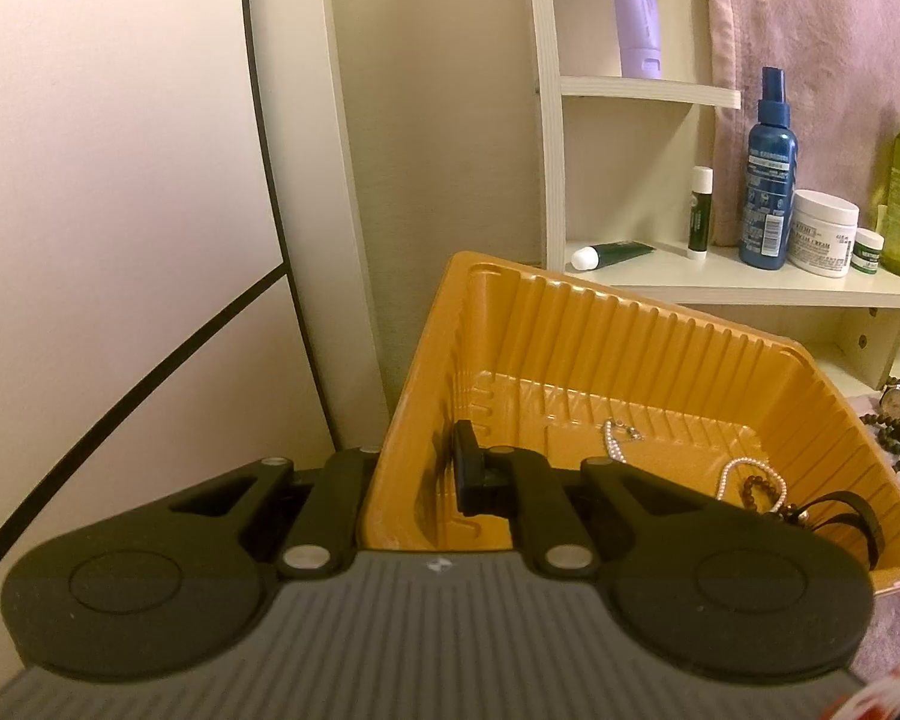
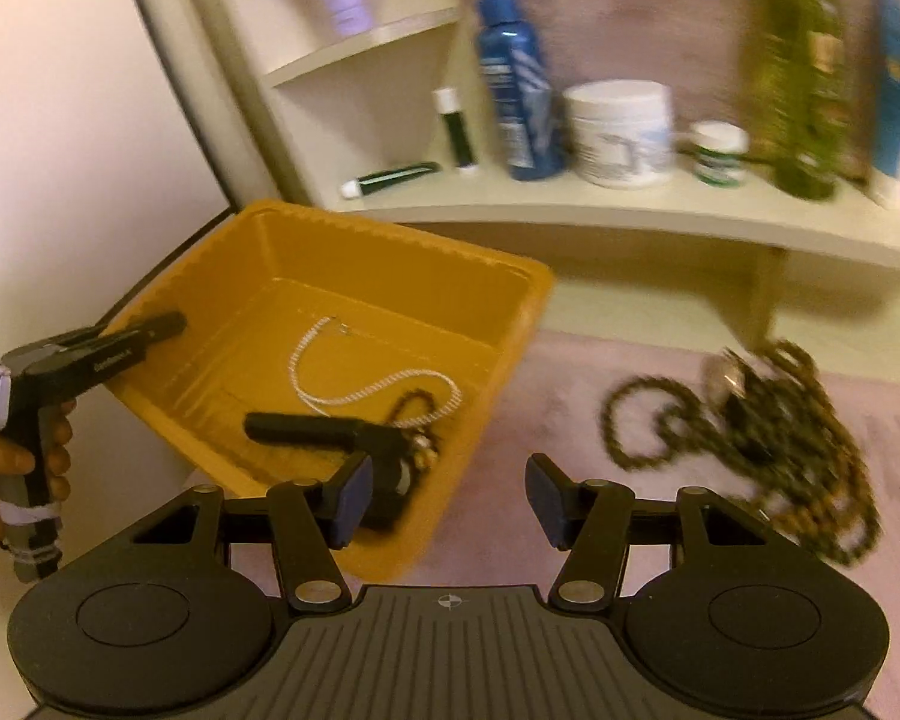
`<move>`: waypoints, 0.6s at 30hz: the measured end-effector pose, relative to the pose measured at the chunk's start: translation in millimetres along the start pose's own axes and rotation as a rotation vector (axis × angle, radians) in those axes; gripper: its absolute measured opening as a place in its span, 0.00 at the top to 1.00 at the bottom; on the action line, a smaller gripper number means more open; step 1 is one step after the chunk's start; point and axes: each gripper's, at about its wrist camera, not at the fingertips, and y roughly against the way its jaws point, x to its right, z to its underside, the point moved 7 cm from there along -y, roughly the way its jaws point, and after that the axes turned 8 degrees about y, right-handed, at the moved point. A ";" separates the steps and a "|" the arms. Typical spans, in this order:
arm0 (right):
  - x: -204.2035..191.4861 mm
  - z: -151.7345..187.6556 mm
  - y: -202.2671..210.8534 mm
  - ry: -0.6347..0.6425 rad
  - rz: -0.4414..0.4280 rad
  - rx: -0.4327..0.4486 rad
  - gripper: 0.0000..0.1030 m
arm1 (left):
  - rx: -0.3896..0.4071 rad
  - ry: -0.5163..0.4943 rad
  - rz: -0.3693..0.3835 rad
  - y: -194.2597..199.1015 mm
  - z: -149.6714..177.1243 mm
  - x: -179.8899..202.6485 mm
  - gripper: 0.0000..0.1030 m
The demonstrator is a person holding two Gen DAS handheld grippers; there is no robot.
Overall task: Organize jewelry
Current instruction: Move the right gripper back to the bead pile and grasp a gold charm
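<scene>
Only the right wrist view shows the right gripper (image 2: 447,504), fingers spread empty, near dark beads (image 2: 750,420); the left gripper (image 1: 432,468) clamps the orange tray's (image 1: 630,324) wall; inside lie a pearl strand (image 1: 615,438) and a black strap (image 1: 858,516).

Jewelry, part in my tray, part outside.
A pearl necklace (image 2: 378,378) lies looped in the tilted orange tray (image 2: 510,354); dark bead strands (image 2: 768,450) lie heaped on pink cloth beside it.
</scene>
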 end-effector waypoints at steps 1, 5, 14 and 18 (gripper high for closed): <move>5.9 4.9 3.1 -0.012 0.013 -0.006 0.45 | 0.000 0.000 0.000 0.1 0.1 0.0 0.90; 29.4 21.8 14.2 -0.057 0.078 -0.027 0.45 | -0.001 -0.002 -0.001 -0.7 -0.3 0.2 0.90; 71.6 39.8 26.3 -0.094 0.201 -0.032 0.45 | -0.003 -0.003 -0.002 -1.5 0.0 -0.2 0.90; 86.5 33.3 26.3 -0.058 0.232 -0.014 0.45 | -0.005 -0.007 -0.003 -2.7 1.0 -0.7 0.90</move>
